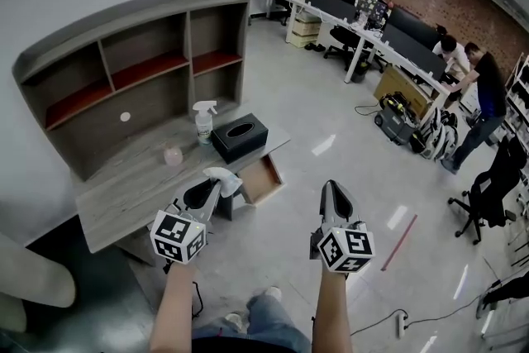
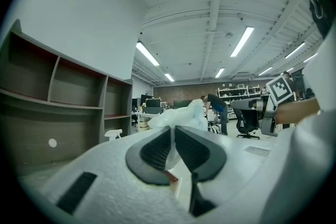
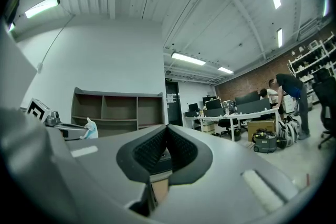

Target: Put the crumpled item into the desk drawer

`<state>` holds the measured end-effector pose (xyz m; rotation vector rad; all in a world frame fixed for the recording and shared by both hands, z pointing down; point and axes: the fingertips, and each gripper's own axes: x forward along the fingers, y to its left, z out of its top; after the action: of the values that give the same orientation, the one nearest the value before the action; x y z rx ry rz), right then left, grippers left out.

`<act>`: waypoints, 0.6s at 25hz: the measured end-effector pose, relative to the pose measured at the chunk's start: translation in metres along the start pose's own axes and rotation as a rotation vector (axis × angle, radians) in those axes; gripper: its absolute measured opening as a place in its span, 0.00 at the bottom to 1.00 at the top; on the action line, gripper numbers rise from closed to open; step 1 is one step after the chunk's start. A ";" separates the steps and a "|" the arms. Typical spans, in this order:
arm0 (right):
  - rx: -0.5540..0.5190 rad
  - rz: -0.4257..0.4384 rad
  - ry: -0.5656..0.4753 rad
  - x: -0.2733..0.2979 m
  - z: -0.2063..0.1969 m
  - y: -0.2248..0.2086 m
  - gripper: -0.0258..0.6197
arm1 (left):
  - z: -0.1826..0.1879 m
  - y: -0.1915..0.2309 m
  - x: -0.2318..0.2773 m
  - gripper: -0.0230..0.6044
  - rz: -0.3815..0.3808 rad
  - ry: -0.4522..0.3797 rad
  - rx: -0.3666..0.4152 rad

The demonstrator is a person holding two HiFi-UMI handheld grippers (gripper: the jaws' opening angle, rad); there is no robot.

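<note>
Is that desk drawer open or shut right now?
Open: the drawer juts out from the desk, its brown inside showing, beside the left claw, which pinches the crumpled white item.

White crumpled item (image 1: 225, 177), held aloft, desk drawer (image 1: 264, 178) pulled open

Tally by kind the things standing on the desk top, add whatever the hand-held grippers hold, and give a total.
spray bottle: 1
black tissue box: 1
small pink item: 1
crumpled white item, pinched in the left hand-held gripper: 1
Total: 4
</note>
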<state>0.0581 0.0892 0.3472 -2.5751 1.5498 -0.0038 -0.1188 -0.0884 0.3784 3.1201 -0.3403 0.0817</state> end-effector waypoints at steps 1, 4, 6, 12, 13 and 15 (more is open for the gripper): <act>0.002 0.001 0.002 0.007 -0.001 -0.003 0.06 | -0.002 0.004 0.005 0.09 0.006 0.001 -0.004; 0.005 0.013 -0.002 0.033 -0.004 -0.017 0.06 | -0.008 0.015 0.026 0.09 0.022 0.011 -0.007; 0.008 0.033 -0.005 0.056 -0.010 -0.028 0.06 | -0.015 0.023 0.043 0.09 0.039 0.017 -0.006; 0.031 0.133 0.017 0.155 -0.033 -0.071 0.06 | -0.039 0.060 0.113 0.09 0.154 0.047 -0.023; 0.036 0.154 0.022 0.174 -0.034 -0.079 0.06 | -0.042 0.066 0.126 0.09 0.180 0.054 -0.032; 0.039 0.211 0.034 0.212 -0.035 -0.091 0.06 | -0.048 0.077 0.150 0.09 0.231 0.065 -0.049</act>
<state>0.2354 -0.0597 0.3782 -2.3816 1.8073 -0.0552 0.0088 -0.1956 0.4334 3.0071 -0.6885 0.1712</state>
